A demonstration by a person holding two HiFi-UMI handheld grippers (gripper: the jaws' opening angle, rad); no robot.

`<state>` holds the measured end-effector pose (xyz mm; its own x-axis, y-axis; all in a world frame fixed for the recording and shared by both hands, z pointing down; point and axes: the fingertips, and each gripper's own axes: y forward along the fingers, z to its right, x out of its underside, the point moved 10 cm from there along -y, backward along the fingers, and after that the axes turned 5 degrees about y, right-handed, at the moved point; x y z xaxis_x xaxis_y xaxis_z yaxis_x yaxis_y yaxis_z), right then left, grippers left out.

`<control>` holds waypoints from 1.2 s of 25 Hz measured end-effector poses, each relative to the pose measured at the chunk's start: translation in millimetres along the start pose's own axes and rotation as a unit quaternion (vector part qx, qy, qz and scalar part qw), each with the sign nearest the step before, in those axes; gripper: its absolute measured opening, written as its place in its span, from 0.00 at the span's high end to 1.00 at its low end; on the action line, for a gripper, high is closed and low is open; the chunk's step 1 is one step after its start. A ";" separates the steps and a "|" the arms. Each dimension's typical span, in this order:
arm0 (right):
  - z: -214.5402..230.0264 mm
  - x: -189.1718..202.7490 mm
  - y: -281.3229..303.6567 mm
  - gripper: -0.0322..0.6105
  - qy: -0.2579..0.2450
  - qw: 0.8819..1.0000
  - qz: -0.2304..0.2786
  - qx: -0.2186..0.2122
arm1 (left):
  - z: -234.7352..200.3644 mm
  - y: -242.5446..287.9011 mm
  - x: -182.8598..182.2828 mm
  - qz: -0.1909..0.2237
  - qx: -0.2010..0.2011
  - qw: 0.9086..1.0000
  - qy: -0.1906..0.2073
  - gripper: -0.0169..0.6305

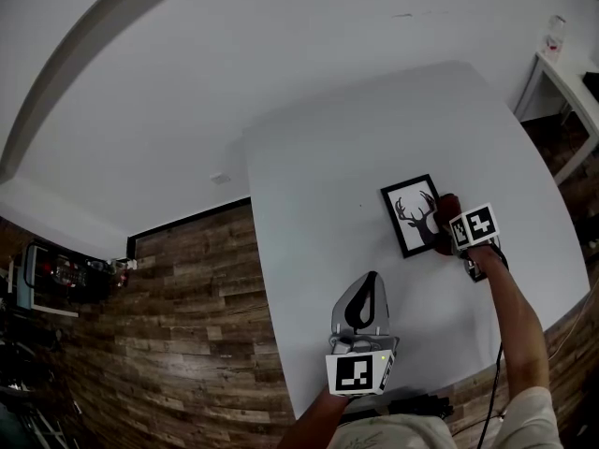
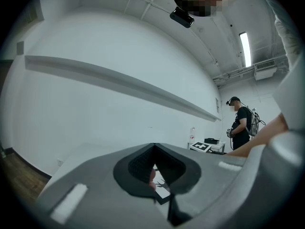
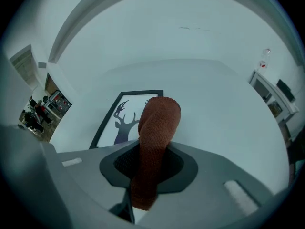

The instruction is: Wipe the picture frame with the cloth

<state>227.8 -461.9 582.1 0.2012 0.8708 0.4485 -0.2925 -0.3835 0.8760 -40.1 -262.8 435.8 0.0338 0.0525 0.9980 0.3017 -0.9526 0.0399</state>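
Pinches rust-brown cloth in R gripper at right edge of deer picture frame lying flat on white table, long axis fore-aft, top toward far side; holds L gripper closed, empty, nr front edge.

The cloth looks rough-knit, the table smooth matt, the floor grainy wood.

a wide white rectangular table stands on a brown wood-plank floor, close to a plain white wall with a black baseboard strip. a small white side table sits beyond the far corner. across the room, a person in black clothes and cap stands below a long glowing ceiling light.
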 end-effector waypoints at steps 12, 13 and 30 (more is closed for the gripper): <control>11.8 1.6 -19.9 0.79 0.028 0.999 0.042 -0.004 | 1.4 5.8 -6.5 0.004 0.005 1.000 0.007 0.97; 9.2 0.1 -27.0 0.79 0.029 0.998 0.060 -0.009 | 0.9 6.5 -7.3 0.006 0.004 1.000 0.008 0.97; -58.2 37.3 -194.3 0.78 -0.026 0.937 0.348 0.028 | 12.5 0.2 -39.6 0.034 0.011 0.999 0.018 0.97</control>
<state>237.8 -337.0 418.3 0.0260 0.3886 0.9211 -0.3207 -0.8694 0.3758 -29.5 -261.4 395.7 0.0202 -0.0231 0.9995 0.3215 -0.9465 -0.0284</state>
